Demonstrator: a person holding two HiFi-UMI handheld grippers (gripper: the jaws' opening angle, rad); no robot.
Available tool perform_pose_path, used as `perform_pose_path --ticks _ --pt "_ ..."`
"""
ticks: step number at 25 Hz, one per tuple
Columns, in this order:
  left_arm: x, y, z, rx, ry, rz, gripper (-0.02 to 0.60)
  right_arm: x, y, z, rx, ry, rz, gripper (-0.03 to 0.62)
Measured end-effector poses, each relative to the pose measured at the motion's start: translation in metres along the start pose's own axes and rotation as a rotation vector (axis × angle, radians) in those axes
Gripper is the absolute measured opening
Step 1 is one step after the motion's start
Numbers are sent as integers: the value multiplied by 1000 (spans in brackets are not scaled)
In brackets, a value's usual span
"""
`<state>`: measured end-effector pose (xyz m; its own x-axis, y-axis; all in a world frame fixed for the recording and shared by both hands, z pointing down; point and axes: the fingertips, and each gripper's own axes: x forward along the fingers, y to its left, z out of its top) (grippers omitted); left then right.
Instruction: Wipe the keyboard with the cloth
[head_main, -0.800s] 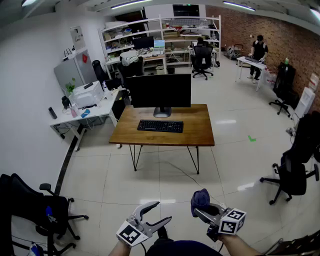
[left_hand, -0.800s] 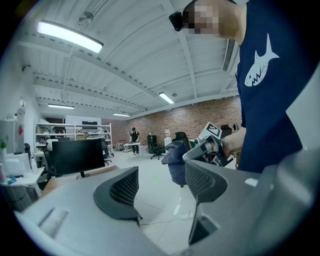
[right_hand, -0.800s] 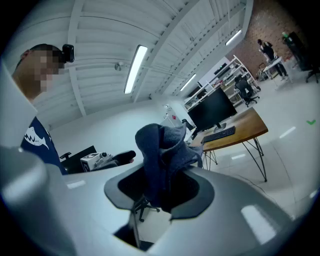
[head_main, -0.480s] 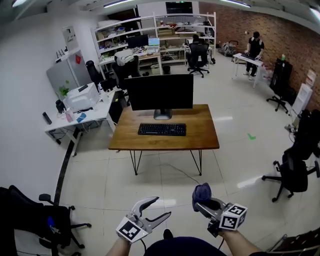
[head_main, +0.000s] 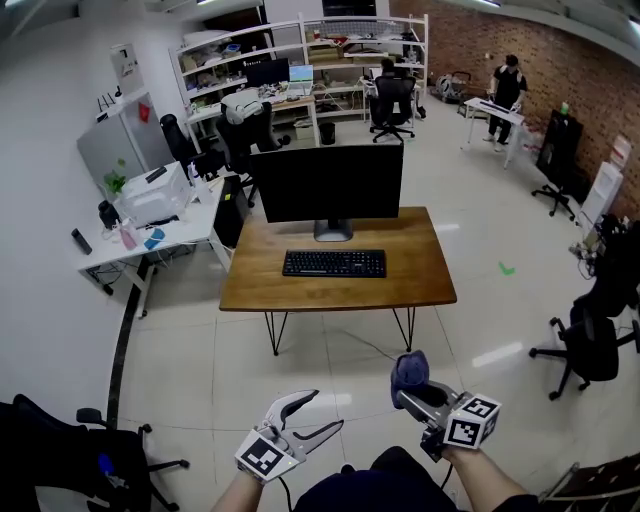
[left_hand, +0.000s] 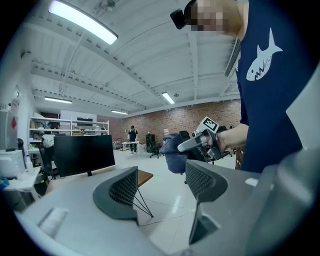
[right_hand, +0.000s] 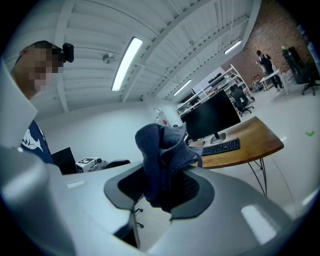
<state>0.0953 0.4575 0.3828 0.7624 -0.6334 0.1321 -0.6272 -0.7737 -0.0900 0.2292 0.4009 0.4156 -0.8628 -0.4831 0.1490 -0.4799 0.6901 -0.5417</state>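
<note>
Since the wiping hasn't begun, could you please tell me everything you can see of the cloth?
The cloth is dark blue-grey and looks soft and nappy, like microfibre. It is bunched into crumpled folds. The jaws of the right gripper are clamped on it, with most of its bulk standing out beyond the tips. It is held in the air, well short of the desk, and touches nothing but the jaws.

Black keyboard (head_main: 334, 263) lies flat near the middle of the wooden surface (head_main: 425, 275). The dark blue cloth (right_hand: 165, 150) is all bunched up, pinched in the right tool (head_main: 408, 390), well apart from the keyboard.
</note>
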Motion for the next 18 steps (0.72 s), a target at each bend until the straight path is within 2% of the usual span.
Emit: perform_pose_path --ticks 4,9,14,18 --pt "10 36 -14 -42 12 16 290 29 -25 11 -10 11 -13 141" --pt "26 92 -30 -48 49 27 299 76 -62 27 2 24 -20 141" --pt "68 157 -47 -80 102 58 310 119 -123 50 27 50 -16 141" --pt "110 214 -62 -75 153 74 314 150 -173 79 25 66 -13 141"
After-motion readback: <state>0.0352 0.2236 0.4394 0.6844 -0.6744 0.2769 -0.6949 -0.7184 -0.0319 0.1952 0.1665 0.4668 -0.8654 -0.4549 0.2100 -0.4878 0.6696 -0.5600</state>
